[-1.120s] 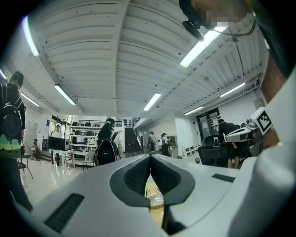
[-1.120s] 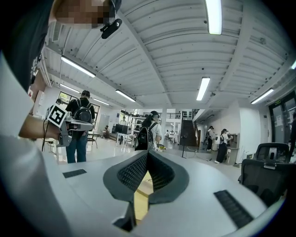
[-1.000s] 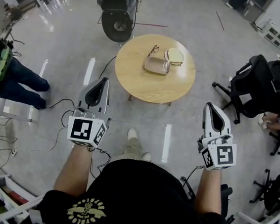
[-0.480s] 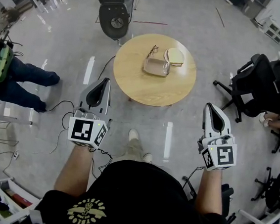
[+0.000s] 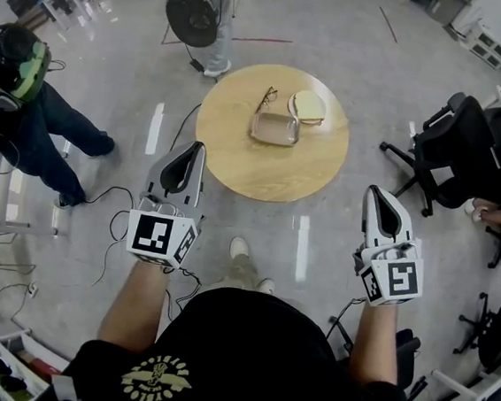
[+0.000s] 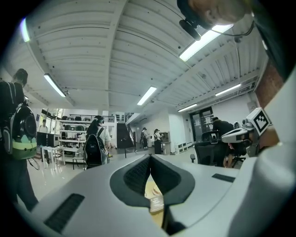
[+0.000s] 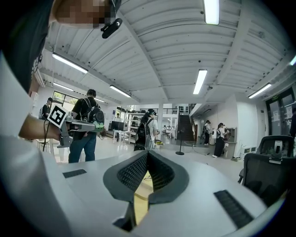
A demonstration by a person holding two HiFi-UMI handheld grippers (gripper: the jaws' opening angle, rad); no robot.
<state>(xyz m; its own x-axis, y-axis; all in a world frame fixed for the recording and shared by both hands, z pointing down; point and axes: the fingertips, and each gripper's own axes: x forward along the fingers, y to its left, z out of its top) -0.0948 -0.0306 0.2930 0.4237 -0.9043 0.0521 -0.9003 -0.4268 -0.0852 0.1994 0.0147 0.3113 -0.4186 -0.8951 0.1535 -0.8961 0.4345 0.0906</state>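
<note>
In the head view a round wooden table (image 5: 237, 163) stands on the grey floor ahead of me. A shallow metal tray (image 5: 274, 128), a pair of glasses (image 5: 267, 99) and a round beige object (image 5: 309, 106) lie on it. My left gripper (image 5: 195, 148) is held in the air short of the table's near left edge, its jaws shut on nothing. My right gripper (image 5: 379, 194) hangs off the table's near right side, also shut and empty. The left gripper view shows the left gripper (image 6: 150, 159) with jaws touching; the right gripper view shows the same for the right gripper (image 7: 147, 155).
A person with a green-and-black backpack (image 5: 16, 59) stands at the left. Another person with a black backpack (image 5: 195, 11) is beyond the table. A black office chair (image 5: 457, 141) stands at the right. Cables (image 5: 119, 226) trail over the floor near my left side.
The person at the left has walked further into view. The person beyond the table has shifted up and left. Both grippers stay shut and nearly still.
</note>
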